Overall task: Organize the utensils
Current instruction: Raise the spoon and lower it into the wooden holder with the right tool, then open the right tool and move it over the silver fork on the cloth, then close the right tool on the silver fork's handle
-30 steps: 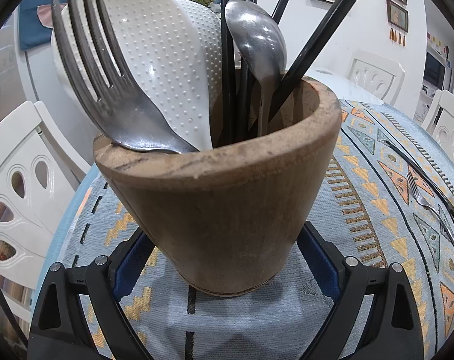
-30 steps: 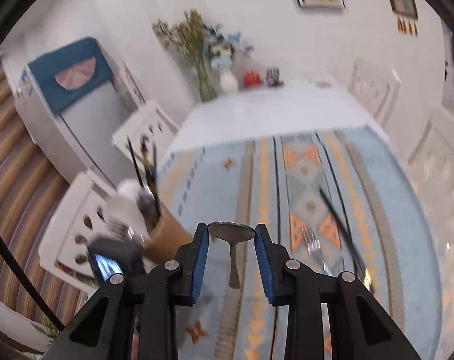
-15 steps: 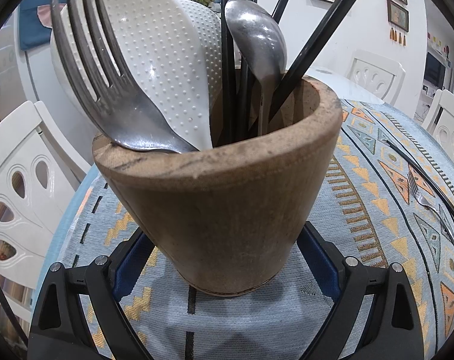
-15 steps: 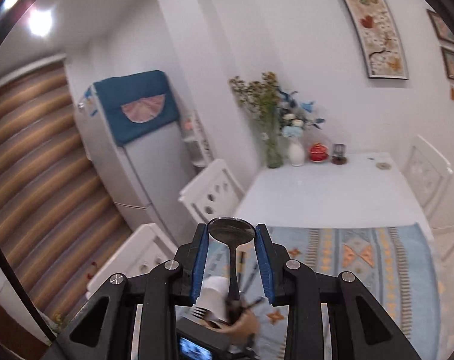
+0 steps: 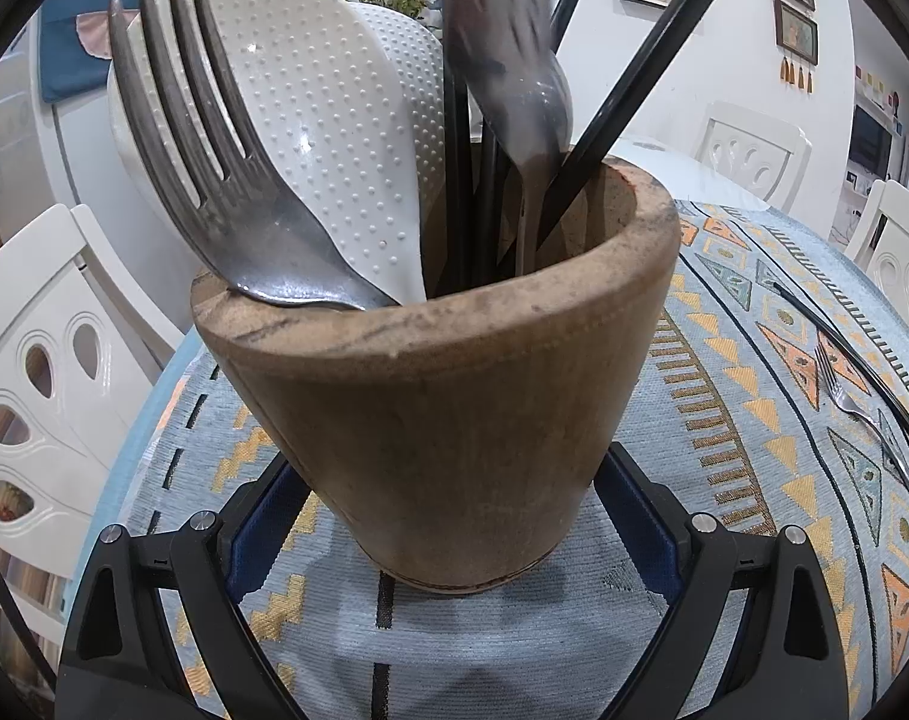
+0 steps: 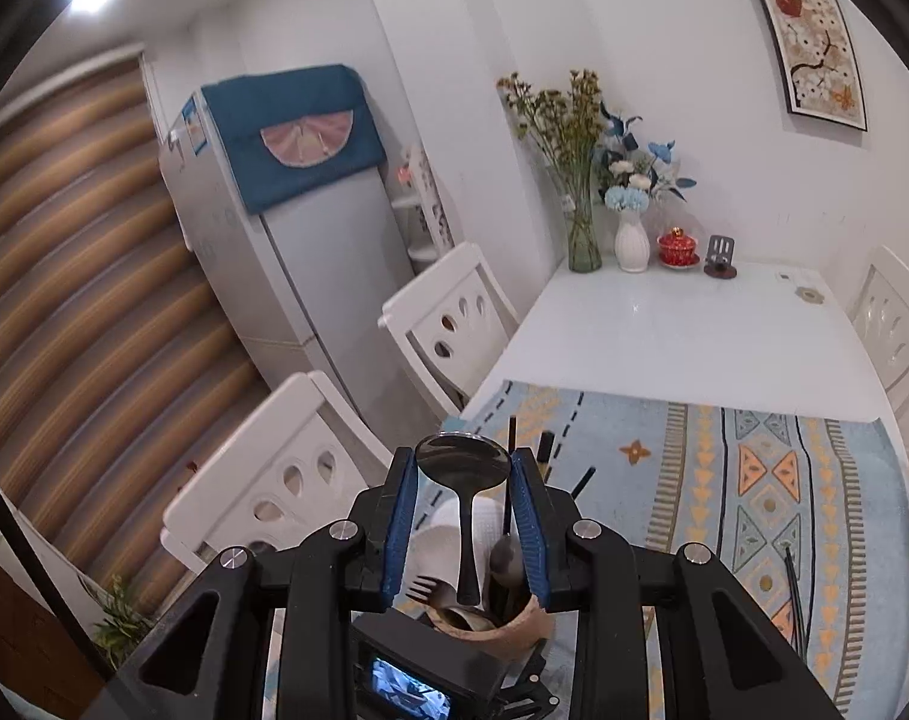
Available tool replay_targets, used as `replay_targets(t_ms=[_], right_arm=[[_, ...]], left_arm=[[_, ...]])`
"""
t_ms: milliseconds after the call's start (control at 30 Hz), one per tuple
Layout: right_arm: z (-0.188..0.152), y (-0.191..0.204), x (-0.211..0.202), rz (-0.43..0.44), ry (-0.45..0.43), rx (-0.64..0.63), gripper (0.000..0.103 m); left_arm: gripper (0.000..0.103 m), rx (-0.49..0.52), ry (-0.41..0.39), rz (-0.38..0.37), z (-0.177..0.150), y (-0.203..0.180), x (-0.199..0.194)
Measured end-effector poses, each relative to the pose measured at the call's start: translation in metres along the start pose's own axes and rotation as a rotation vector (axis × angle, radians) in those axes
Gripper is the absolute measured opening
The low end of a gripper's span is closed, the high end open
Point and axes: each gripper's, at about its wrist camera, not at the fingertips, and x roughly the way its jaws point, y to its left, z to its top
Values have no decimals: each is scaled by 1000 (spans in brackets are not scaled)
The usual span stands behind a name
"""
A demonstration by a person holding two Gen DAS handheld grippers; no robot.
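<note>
On the left of the left wrist view a white chair (image 5: 52,372) stands at the edge of the desk (image 5: 748,360), which is covered by a pale blue patterned cloth. The left tongs (image 5: 448,540) sit wide around the base of a wooden cup (image 5: 448,396), one blue pad on each side and close against its wall; whether they press it cannot be told. In the cup lean a metal fork (image 5: 214,180), tines up, a white dimpled rice paddle (image 5: 328,120) behind it, several black chopsticks (image 5: 634,72) and a spoon standing bowl up. A second spoon (image 5: 502,36) shows as a blur above the cup's mouth. Further right, a fork (image 5: 850,402) and a black chopstick (image 5: 844,354) lie on the cloth, well apart from the cup.

In the right wrist view the right tongs (image 6: 463,468) are narrow, clamped on the bowl of that spoon (image 6: 463,468), whose handle hangs down toward the cup (image 6: 502,624) directly below. To the right, vases of flowers (image 6: 580,180) stand at the desk's far end.
</note>
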Motion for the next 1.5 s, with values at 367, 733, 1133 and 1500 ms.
replay_targets(t_ms=[367,733,1133,1500], right_arm=[[-11,1,24,-59,63,-30,30],[-2,-5,5,-75,68,6,57],[6,-66,-101,-350,-111,82,80],[-99,-197,-24,-444,309,428,57]], left_arm=[[94,0,-11,4,-3,-1,-4],[94,0,-7,4,-3,0,-5],[94,3,2,5,-3,1,-4],[94,2,2,5,-3,1,-4]])
